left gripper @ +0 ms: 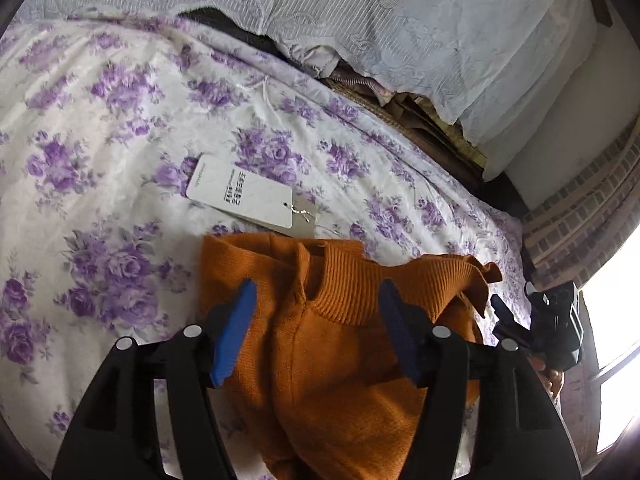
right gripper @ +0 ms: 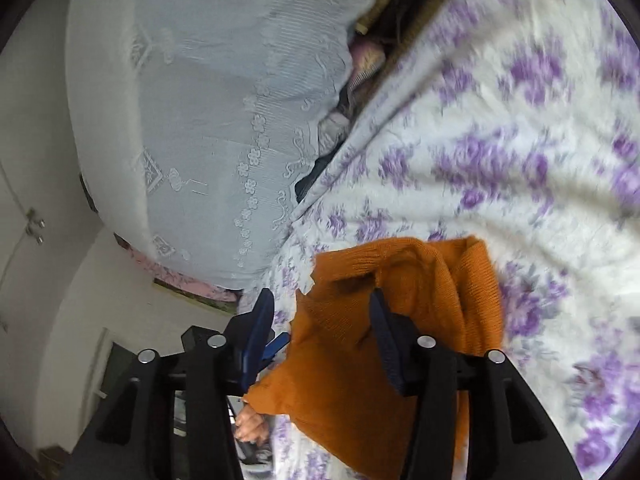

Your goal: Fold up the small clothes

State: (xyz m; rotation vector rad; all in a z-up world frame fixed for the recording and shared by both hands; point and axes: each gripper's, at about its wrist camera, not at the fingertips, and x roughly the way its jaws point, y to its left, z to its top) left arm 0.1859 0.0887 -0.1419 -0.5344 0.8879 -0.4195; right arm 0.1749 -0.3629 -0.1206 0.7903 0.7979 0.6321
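An orange knit sweater [left gripper: 340,380] lies on the purple-flowered bedsheet [left gripper: 100,140], its ribbed collar towards the far side. A white hang tag [left gripper: 244,192] on a string rests just beyond the collar, with a beige tag [left gripper: 302,222] under it. My left gripper [left gripper: 318,285] is open above the sweater, blue pads wide apart and pressing nothing. In the right wrist view the sweater [right gripper: 440,288] is bunched on the sheet [right gripper: 520,140]. My right gripper [right gripper: 321,293] is open over its left edge, with the cloth lying loose between the fingers. A hand [right gripper: 252,424] shows below.
A pile under a white lace cover [left gripper: 440,20] [right gripper: 200,120] runs along the far side of the bed, with a dark gap between. A brick-patterned wall [left gripper: 580,216] and a bright window stand at the right. The sheet lies bare around the sweater.
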